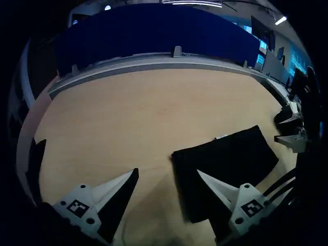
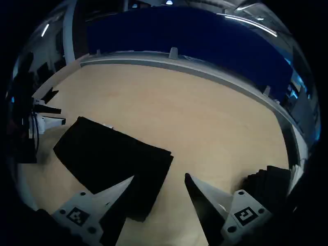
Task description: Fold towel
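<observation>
A black towel (image 1: pixel 225 164) lies folded flat on the light wooden table (image 1: pixel 143 115). My left gripper (image 1: pixel 167 172) hovers open over the table just left of the towel's near edge, its right finger over the cloth, nothing held. In the right gripper view the same towel (image 2: pixel 110 151) lies ahead on the left. My right gripper (image 2: pixel 160 176) is open above its near right corner, empty. Each view shows the other gripper: the right one (image 1: pixel 293 123) beyond the towel's right side, the left one (image 2: pixel 45 115) beyond its left side.
A blue partition (image 1: pixel 156 33) with a grey rail runs along the table's far edge. A dark stack of cloth (image 2: pixel 270 180) sits near the table's right edge, and a dark cloth edge (image 1: pixel 37 164) shows at the left. Bare wood (image 2: pixel 197 110) stretches behind the towel.
</observation>
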`<action>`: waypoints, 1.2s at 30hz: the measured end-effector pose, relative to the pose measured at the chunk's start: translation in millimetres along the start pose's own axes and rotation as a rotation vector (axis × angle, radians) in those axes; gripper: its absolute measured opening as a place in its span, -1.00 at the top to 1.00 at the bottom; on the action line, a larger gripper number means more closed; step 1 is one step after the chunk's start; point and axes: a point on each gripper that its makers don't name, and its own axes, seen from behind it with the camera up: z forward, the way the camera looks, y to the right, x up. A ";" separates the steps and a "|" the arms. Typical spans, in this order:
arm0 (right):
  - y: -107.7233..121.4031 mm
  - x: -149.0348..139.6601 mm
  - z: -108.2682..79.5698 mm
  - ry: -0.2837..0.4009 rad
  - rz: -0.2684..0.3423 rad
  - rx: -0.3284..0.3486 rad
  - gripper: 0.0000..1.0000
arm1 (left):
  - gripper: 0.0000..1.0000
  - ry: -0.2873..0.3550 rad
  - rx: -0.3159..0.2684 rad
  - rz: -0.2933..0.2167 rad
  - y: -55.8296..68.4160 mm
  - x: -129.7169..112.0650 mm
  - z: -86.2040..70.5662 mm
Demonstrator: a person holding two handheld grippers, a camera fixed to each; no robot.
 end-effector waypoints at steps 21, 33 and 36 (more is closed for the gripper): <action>-12.9 -48.8 -43.7 -0.020 -0.014 0.008 -0.70 | -0.90 -0.017 0.036 -0.038 -6.6 -42.4 -47.3; -33.8 -58.3 -44.4 -0.052 -0.141 0.117 -0.70 | -0.90 -0.010 0.104 -0.100 -20.1 -67.9 -80.9; -39.9 -63.3 -43.8 -0.069 -0.190 0.152 -0.70 | -0.90 -0.012 0.126 -0.132 -24.8 -80.1 -94.4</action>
